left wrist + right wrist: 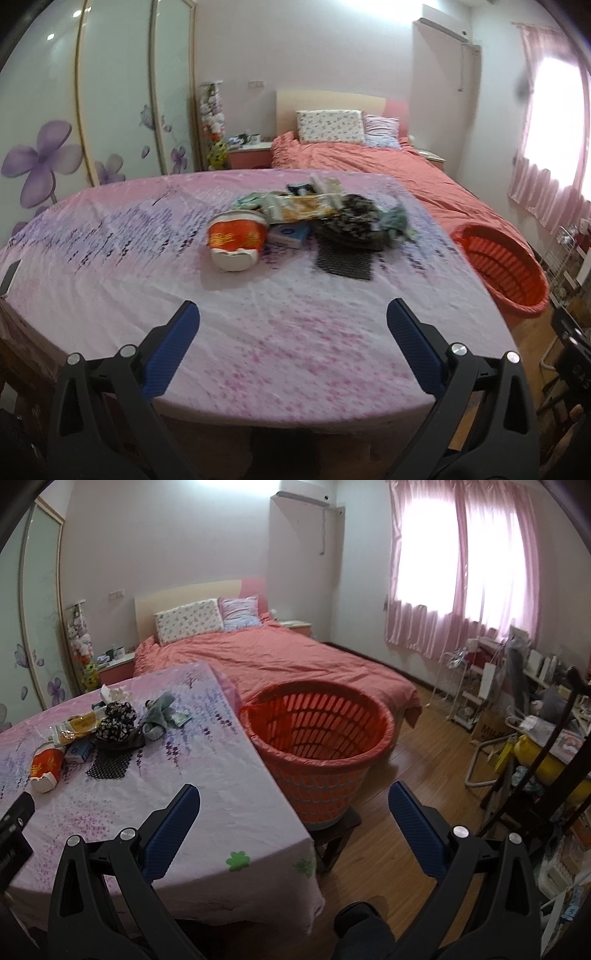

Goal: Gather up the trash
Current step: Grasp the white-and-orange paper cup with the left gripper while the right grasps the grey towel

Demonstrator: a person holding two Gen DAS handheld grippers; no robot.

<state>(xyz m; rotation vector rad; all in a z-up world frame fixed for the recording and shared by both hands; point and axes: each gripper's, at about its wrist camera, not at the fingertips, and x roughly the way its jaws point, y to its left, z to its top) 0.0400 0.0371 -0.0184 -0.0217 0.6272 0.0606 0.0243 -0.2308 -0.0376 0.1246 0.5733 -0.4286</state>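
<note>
The left tongs, black-framed with blue ribbed pads, stand wide apart and empty above the near edge of the worktop, which is draped in a pink and lilac flower-printed cloth. The right tongs, of the same build, are likewise spread wide and grip nothing; they hang over the worktop's near right corner and the wooden floor beside it.

Toward the middle of the worktop lies the trash in a loose cluster. Nearest is a red and white paper noodle cup tipped on its side, with a small blue and white carton just beside it. A piece of black mesh lies flat in front of a crumpled black and white patterned wrapper. Behind these rests a long yellow snack packet, and a grey-green crumpled wad sits toward the right edge.

Just off the worktop's right edge stands a round orange slatted plastic basket lined with a red bag, set on a dark low stool. Beyond it is a bed with a coral cover.
</note>
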